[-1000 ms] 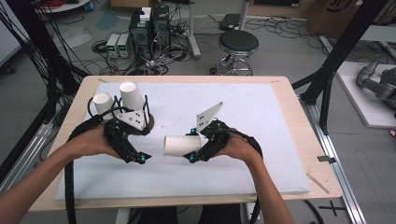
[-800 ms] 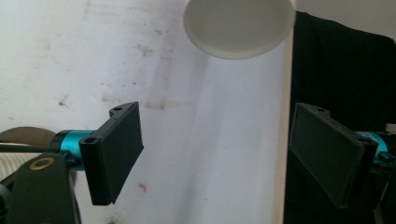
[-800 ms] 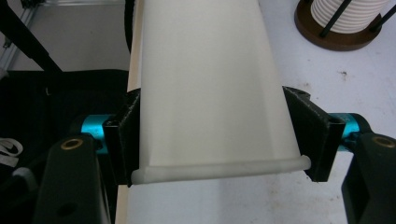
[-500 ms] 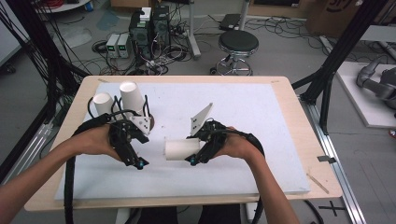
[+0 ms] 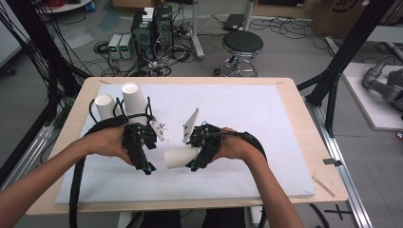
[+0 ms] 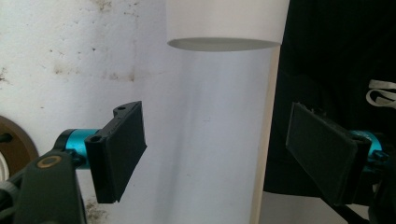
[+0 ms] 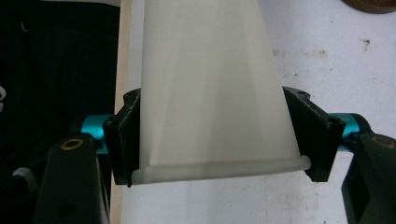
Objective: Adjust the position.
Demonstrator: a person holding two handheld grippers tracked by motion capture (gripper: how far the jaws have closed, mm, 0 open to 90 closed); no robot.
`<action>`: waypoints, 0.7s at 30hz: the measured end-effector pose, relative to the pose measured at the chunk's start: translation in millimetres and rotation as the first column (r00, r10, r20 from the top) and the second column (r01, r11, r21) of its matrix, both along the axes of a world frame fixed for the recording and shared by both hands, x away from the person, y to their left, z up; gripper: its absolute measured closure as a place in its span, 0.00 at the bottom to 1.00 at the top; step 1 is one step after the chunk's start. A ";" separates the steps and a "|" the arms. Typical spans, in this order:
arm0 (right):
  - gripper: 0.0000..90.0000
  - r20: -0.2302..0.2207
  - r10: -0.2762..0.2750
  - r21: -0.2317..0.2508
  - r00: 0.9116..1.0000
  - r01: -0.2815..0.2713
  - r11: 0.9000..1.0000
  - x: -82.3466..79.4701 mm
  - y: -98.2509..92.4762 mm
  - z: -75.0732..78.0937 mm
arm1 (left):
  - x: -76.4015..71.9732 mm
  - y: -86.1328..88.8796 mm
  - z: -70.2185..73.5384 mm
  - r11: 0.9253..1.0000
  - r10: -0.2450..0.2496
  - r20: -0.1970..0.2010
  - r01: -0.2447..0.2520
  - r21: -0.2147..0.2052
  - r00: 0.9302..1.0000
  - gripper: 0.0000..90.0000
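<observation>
I count three white paper cups in all. One cup (image 5: 179, 157) lies on its side in my right gripper (image 5: 192, 166), whose two jaws are clamped on it near the rolled rim; in the right gripper view the cup (image 7: 212, 88) runs away from me between the black pads (image 7: 125, 140), rim nearest the camera. This held cup hangs just above the white foam board (image 5: 266, 118), near the board's front edge and about midway along it. My left gripper (image 5: 147, 168) sits just left of the held cup's narrow closed end. Its jaws stand apart with nothing between them, and they have just been closing; in the left gripper view the bottom of the held cup (image 6: 226, 23) shows ahead of the pads (image 6: 119, 149), not touched by them. The other two cups stand upside down side by side at the board's far left corner, well apart from the held cup: the taller-looking one (image 5: 133, 98) is nearer the middle and the other (image 5: 104, 106) is just to its left.
</observation>
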State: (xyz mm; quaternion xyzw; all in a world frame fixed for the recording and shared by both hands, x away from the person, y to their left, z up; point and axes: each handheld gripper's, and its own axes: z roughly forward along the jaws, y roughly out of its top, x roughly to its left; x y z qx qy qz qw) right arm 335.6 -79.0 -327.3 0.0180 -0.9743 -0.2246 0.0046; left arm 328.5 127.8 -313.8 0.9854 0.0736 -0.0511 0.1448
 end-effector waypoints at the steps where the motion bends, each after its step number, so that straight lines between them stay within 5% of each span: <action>1: 0.33 -0.001 0.001 -0.003 1.000 -0.001 1.000 0.1 0.8 0.1 | 0.1 -1.0 -0.2 1.000 -0.002 -0.001 0.002 0.002 1.000 0.22; 21: 0.33 -0.001 0.012 -0.016 1.000 -0.012 1.000 2.2 6.2 -1.2 | 7.1 -30.5 -11.1 0.999 -0.043 -0.048 0.044 0.022 0.998 0.22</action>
